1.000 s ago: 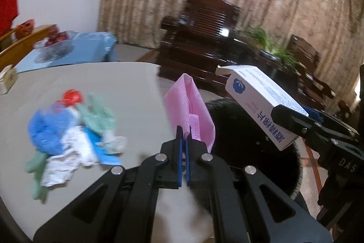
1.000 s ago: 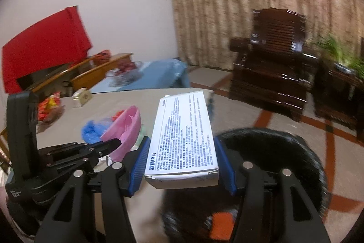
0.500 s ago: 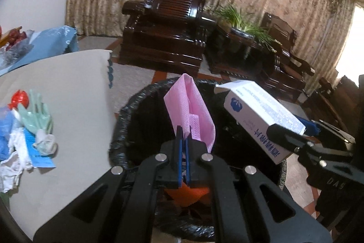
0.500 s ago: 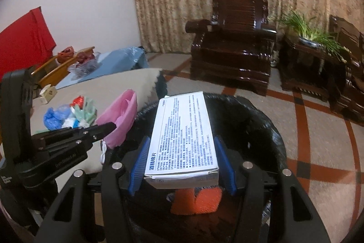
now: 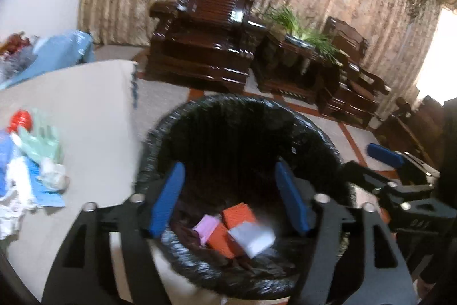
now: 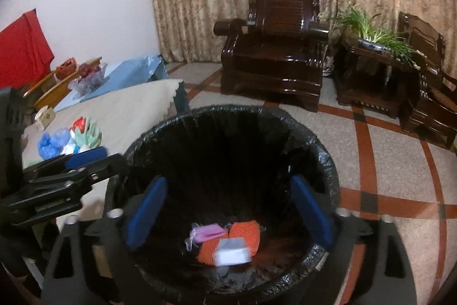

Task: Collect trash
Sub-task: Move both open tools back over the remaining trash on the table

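Both hand-held grippers, left (image 5: 230,196) and right (image 6: 228,212), gape empty above the bin (image 6: 328,162); box (image 6: 232,254) and pink cloth (image 6: 208,232) lie inside.

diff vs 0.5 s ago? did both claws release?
Yes. The left claw opened and let go of the pink cloth; the right claw opened and dropped the white box. Both now lie in the black bin on the orange trash. Unchanged: the trash pile remains on the table, and both claws still hover over the bin.
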Tool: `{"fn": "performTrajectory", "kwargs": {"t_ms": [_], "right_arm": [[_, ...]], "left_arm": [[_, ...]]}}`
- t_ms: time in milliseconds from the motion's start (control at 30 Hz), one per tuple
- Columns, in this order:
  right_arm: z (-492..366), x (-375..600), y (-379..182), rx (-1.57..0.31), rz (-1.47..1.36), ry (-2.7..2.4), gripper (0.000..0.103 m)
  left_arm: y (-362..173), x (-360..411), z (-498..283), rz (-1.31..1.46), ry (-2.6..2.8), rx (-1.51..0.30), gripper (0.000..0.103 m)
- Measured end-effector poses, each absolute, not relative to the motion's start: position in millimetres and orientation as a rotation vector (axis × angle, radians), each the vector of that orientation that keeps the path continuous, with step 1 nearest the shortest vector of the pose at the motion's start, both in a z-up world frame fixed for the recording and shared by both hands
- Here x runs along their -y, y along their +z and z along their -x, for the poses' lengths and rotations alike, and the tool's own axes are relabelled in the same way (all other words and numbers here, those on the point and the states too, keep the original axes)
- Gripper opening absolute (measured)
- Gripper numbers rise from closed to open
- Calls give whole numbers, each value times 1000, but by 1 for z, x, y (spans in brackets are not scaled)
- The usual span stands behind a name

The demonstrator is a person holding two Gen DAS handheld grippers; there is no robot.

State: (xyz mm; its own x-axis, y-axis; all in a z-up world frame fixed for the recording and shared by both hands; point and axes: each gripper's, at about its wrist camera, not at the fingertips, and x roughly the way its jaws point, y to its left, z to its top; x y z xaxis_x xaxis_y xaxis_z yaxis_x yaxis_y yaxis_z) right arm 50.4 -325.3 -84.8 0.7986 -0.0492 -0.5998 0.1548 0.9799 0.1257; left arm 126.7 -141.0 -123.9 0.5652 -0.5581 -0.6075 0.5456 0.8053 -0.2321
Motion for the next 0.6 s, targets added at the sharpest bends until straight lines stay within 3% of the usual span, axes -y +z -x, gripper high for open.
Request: {"fn": "performTrajectory", "kwargs": {"t_ms": [167, 600], "right_arm": [[-56, 311, -72, -595, -187, -71, 97], [-101, 214, -63, -558, -112, 169, 97]], "left_arm": [[-104, 104, -117, -6, -539, -647, 88], [-75, -16, -112, 35, -220, -583, 90]]}}
